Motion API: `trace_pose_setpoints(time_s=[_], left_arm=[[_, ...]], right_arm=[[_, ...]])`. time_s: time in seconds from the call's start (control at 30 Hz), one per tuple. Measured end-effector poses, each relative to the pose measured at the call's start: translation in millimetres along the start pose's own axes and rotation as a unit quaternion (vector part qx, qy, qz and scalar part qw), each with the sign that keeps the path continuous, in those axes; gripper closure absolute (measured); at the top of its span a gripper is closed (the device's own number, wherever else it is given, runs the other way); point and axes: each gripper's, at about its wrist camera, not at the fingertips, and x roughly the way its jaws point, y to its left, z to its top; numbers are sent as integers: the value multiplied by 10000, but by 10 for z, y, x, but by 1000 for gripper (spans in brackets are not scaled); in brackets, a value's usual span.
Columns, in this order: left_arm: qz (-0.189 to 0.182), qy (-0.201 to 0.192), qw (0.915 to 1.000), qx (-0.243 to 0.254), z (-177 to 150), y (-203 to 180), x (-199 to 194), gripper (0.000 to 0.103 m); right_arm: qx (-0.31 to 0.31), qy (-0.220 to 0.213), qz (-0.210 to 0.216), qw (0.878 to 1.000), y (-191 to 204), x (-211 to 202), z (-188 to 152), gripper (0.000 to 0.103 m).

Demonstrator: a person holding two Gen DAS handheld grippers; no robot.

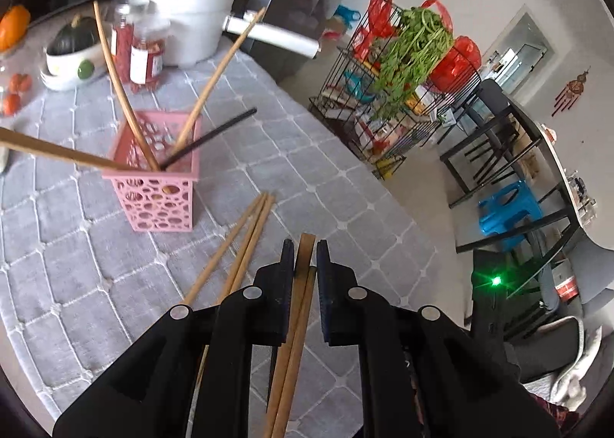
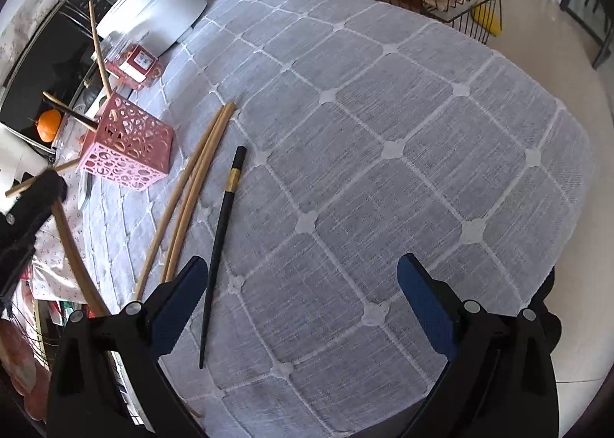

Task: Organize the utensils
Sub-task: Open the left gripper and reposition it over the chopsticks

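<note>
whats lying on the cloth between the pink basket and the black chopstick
Three wooden chopsticks lie side by side on the cloth between the pink basket and the black chopstick; nothing else. The right wrist view shows it best.

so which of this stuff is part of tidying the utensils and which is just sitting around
Part of the job:
pink basket
wooden chopsticks in left claw
wooden chopsticks on the cloth
black chopstick

Just lying about:
white pot
red jars
squash bowl

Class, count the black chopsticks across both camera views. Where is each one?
2 black chopsticks: one leans in the pink basket; the other lies flat on the grey tablecloth. More could be hidden inside the basket.
</note>
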Motion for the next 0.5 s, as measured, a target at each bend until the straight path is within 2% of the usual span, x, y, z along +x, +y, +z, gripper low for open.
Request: trace_pose_setpoints(time_s=[0.07,0.13,0.3,0.37,0.5], left_arm=[[-56,-46,10000,16,-5,-11,-16,91],[-274,-82,9996,-8,-9,-23,-31,91],[-281,-106,9995,61,-14,-67,-22,92],[-288,-72,9995,52,-16,-75,-8,91],[-394,133,9991,-73,-3,-35,67,90]], right_arm=[[3,46,104,9999,1,9,-9,7],[-20,22,251,9997,11,-9,-12,7],[-308,-379,401,9980,145,-127,31,7],[-556,-556,403,9961,248,-182,42,7],[-841,-629,247,9942,341,-178,23,7]])
